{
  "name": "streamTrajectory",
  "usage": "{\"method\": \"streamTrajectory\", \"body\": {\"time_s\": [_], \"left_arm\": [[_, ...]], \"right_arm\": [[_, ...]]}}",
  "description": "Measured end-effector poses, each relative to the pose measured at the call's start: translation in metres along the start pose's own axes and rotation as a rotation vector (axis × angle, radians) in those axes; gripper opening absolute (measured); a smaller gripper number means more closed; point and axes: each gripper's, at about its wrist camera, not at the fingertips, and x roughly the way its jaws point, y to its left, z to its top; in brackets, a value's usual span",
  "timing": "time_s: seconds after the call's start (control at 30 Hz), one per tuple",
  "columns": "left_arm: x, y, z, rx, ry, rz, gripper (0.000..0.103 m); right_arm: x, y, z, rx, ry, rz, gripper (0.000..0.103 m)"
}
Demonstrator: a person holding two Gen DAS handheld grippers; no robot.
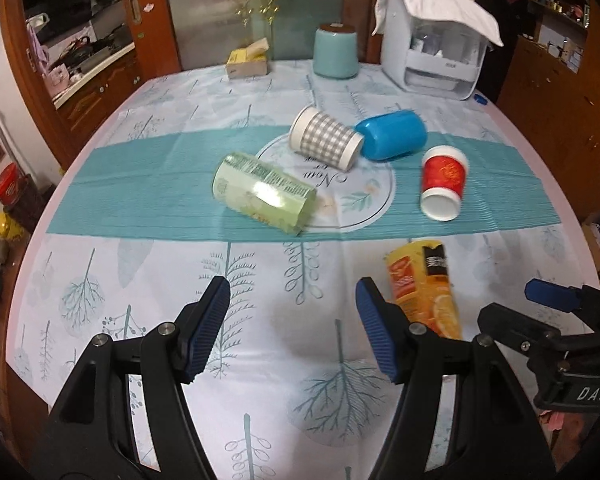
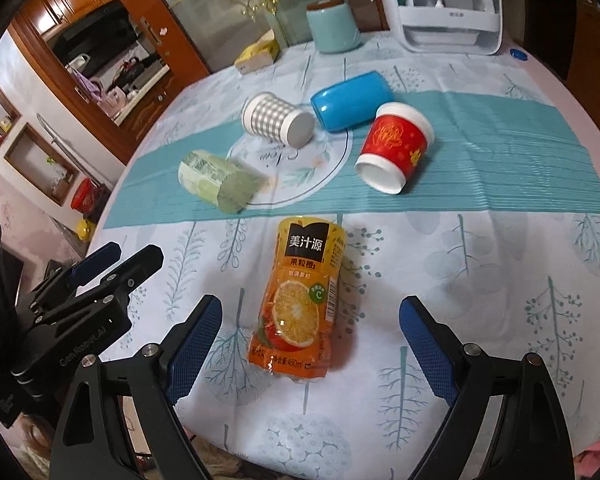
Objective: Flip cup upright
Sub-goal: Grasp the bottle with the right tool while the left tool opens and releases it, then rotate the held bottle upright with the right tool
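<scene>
Several cups lie on their sides on the table. An orange juice-label cup (image 2: 300, 300) lies nearest, between and just ahead of my open right gripper (image 2: 312, 340); it also shows in the left wrist view (image 1: 424, 288). A red cup (image 2: 394, 146) (image 1: 444, 182), a blue cup (image 2: 352, 100) (image 1: 394, 134), a grey checked cup (image 2: 278, 120) (image 1: 326, 138) and a green-label cup (image 2: 216, 180) (image 1: 264, 196) lie further back. My left gripper (image 1: 292, 328) is open and empty above the cloth, left of the orange cup.
A patterned tablecloth (image 1: 260, 360) with a teal band covers the round table. At the back stand a light blue canister (image 1: 336, 52), a yellow tissue box (image 1: 246, 60) and a white appliance under a towel (image 1: 436, 48). Wooden cabinets stand on both sides.
</scene>
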Motion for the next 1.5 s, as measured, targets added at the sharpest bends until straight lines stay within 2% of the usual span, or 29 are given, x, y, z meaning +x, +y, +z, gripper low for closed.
{"method": "streamTrajectory", "body": {"time_s": [0.43, 0.73, 0.83, 0.9, 0.93, 1.0, 1.1, 1.2, 1.27, 1.5], "left_arm": [[0.047, 0.017, -0.001, -0.034, 0.074, -0.038, 0.063], [0.068, 0.026, 0.004, -0.056, 0.137, -0.083, 0.063], [0.070, 0.027, 0.006, -0.061, 0.144, -0.091, 0.063], [0.070, 0.027, 0.006, -0.066, 0.150, -0.094, 0.063], [0.070, 0.028, 0.006, -0.068, 0.152, -0.096, 0.063], [0.069, 0.028, 0.006, -0.071, 0.154, -0.099, 0.063], [0.068, 0.028, 0.006, -0.071, 0.144, -0.093, 0.063], [0.064, 0.029, 0.005, -0.075, 0.131, -0.081, 0.063], [0.063, 0.031, 0.005, -0.081, 0.120, -0.075, 0.063], [0.060, 0.032, 0.002, -0.092, 0.101, -0.062, 0.063]], "right_arm": [[0.066, -0.008, 0.013, 0.065, 0.139, -0.009, 0.092], [0.104, -0.011, 0.028, 0.115, 0.272, 0.054, 0.090], [0.114, -0.010, 0.035, 0.108, 0.313, 0.067, 0.082], [0.124, -0.011, 0.039, 0.101, 0.354, 0.084, 0.064], [0.127, -0.011, 0.040, 0.104, 0.367, 0.100, 0.058], [0.128, -0.011, 0.043, 0.095, 0.373, 0.104, 0.057], [0.119, -0.007, 0.045, 0.062, 0.322, 0.094, 0.057], [0.102, 0.000, 0.044, 0.020, 0.223, 0.085, 0.056], [0.091, 0.006, 0.042, -0.018, 0.134, 0.063, 0.056], [0.070, 0.024, 0.024, -0.148, -0.286, -0.068, 0.056]]}}
